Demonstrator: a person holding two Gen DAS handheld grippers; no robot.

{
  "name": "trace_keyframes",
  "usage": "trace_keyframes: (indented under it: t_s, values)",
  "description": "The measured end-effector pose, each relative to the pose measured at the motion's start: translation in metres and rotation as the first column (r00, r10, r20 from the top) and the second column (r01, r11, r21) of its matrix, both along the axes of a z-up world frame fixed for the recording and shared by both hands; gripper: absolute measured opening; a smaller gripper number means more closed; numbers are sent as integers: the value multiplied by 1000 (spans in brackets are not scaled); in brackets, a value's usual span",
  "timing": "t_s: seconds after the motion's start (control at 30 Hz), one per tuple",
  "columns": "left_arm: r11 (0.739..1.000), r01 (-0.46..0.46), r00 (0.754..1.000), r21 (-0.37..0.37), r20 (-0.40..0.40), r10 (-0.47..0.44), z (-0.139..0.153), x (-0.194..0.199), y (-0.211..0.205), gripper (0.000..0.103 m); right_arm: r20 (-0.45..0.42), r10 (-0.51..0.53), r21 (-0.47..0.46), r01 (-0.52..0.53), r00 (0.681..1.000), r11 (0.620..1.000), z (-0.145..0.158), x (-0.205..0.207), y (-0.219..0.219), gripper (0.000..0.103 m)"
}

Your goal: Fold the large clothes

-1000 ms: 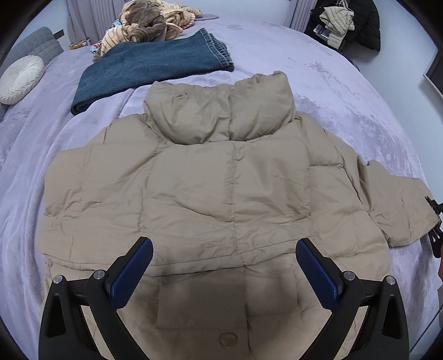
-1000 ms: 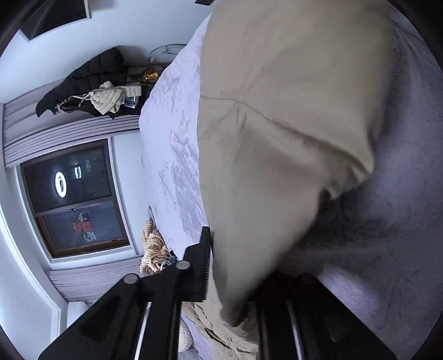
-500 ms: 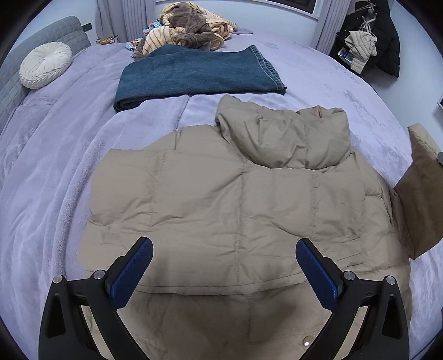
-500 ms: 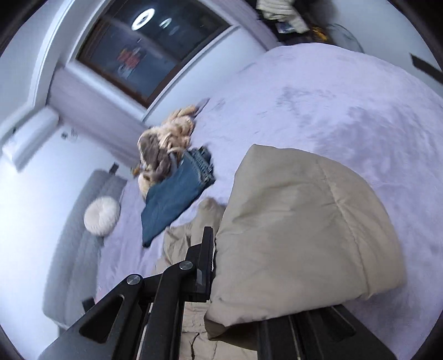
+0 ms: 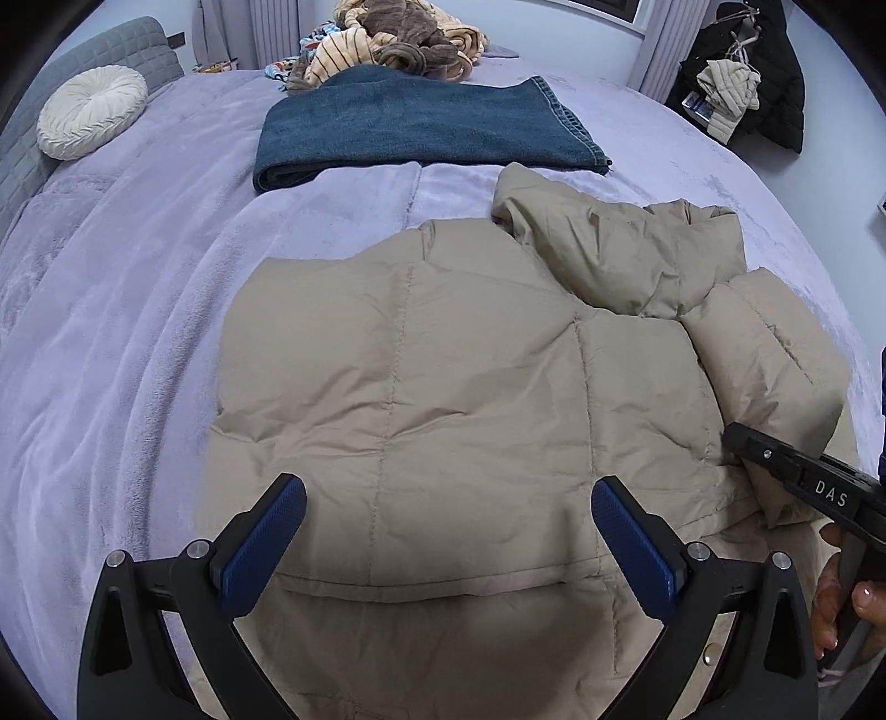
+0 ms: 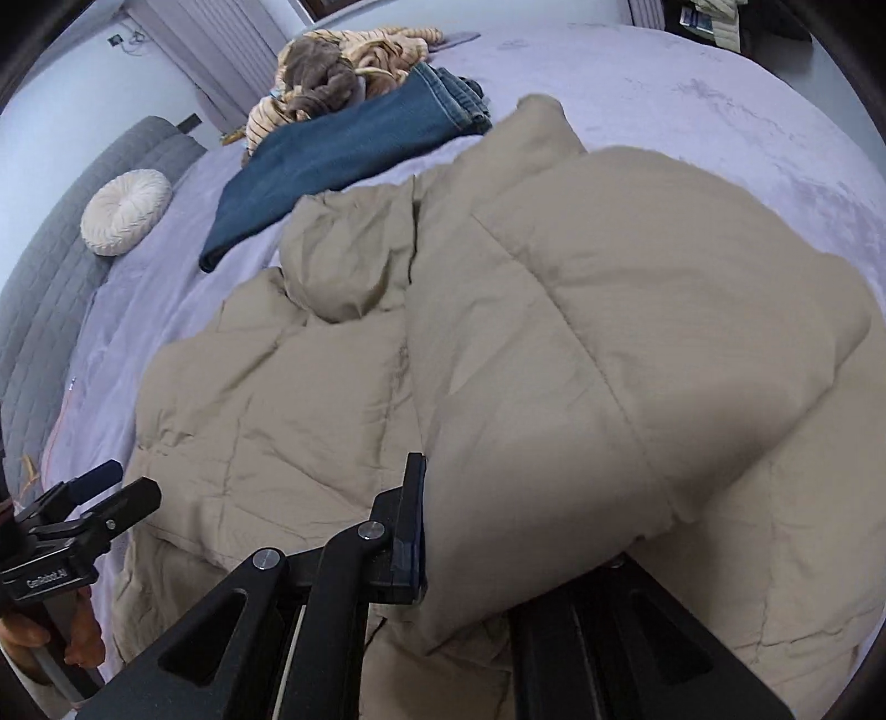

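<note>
The beige puffer jacket [image 5: 454, 387] lies back-up on the lilac bedspread [image 5: 138, 343], collar [image 5: 626, 260] toward the far side and hem toward me. My right gripper [image 6: 470, 531] has the cuff end of the right sleeve [image 6: 637, 343] between its fingers; its jaws have just been opening a little, yet the fabric sits bunched in the narrow gap and I judge it still held, not dropped. That sleeve now lies doubled over the jacket's back, so I take the first inward fold as nearly made. My left gripper [image 5: 448, 548] hovers over the hem with its blue pads [image 5: 266, 543] wide apart and nothing between them. Left to do, as I judge it: let the right sleeve settle flat, bring the left side and its sleeve across, then fold the body hem to collar. For room, the jacket's left edge has a broad bare stretch of bedspread beside it, good for sliding a finger under. Beyond the collar the folded jeans [image 5: 426, 127] lie near but apart, with a heap of striped clothes [image 5: 398, 44] behind them, so I should not push the jacket that way. The round white cushion [image 5: 91, 119] sits well off at the far left.
</note>
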State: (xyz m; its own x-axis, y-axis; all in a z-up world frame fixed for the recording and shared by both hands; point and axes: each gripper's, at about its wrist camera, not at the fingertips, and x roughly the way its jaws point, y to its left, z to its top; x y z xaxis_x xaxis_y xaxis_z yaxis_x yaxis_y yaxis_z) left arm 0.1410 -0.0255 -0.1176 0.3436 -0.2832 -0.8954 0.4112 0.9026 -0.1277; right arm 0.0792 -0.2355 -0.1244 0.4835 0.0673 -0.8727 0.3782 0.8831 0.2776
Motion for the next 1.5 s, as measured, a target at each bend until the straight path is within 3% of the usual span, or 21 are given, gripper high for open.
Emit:
trace_keyframes:
  t_s: [0.03,0.1,0.13,0.27,0.37,0.43,0.47,0.5,0.63,0.77,0.83,0.87,0.9,1.0,1.13,1.23,1.3,1.37,1.4,1.43,1.5]
  values:
    - [1000,2,1000,-11,-6,-2,-1,0,-2,103,-14,0,0,0,1000,1000,-2,0,0,25]
    - [999,4,1000,-38,-15,-4,1,0,-5,103,-21,1,41,0,1000,999,1,-3,0,74]
    - [999,4,1000,-54,-18,-5,2,1,-5,103,-9,-7,66,7,1000,998,8,-7,-1,81]
    - [994,-6,999,-108,-32,3,6,8,2,103,52,-149,100,144,987,985,34,-38,-24,81]
    - [990,-11,999,-137,-41,6,8,15,10,103,94,-337,195,315,937,929,40,-63,-60,81]
    - [986,-11,999,-169,-53,2,9,19,17,103,98,-412,238,381,906,893,38,-66,-80,60]
    - [981,-12,998,-192,-62,0,9,21,21,102,101,-417,250,382,903,889,38,-63,-85,25]
    - [977,-15,997,-213,-73,-1,10,22,25,97,109,-399,261,361,911,895,40,-56,-86,14]
    - [947,-58,991,-315,-135,15,10,30,45,94,182,-202,192,167,962,967,59,-13,-44,13]
    - [896,-110,980,-429,-199,25,13,36,59,94,162,31,153,-56,986,987,57,18,22,17]
    - [876,-114,974,-469,-226,5,13,38,59,94,95,123,130,-134,988,982,44,30,53,44]
    - [867,-114,970,-484,-242,-8,12,39,57,94,57,159,129,-165,986,978,36,34,66,71]
    - [861,-113,967,-496,-253,-19,11,40,55,94,46,174,135,-179,984,975,31,32,73,74]
    - [847,-100,957,-522,-282,-61,5,41,43,94,40,183,151,-187,982,971,28,13,73,74]
    - [842,-93,942,-531,-322,-99,-9,41,21,94,14,67,129,-68,998,989,30,-49,28,71]
    - [862,-65,932,-503,-339,-128,-23,39,-5,94,-32,-37,106,40,999,994,27,-95,-14,51]
    - [885,-48,930,-463,-343,-129,-33,40,-23,93,-74,-102,100,109,992,989,20,-116,-39,30]
    - [898,-29,936,-439,-326,-129,-36,38,-38,58,-86,-171,121,181,982,976,11,-135,-62,20]
    - [905,-17,932,-425,-335,-140,-37,39,-46,17,-87,-199,121,209,976,970,7,-141,-71,17]
    - [909,-13,930,-416,-339,-142,-38,40,-50,11,-88,-218,115,227,972,967,4,-145,-77,16]
    - [907,-3,955,-420,-269,-122,-22,35,-50,10,-88,-237,92,245,968,965,-1,-144,-85,9]
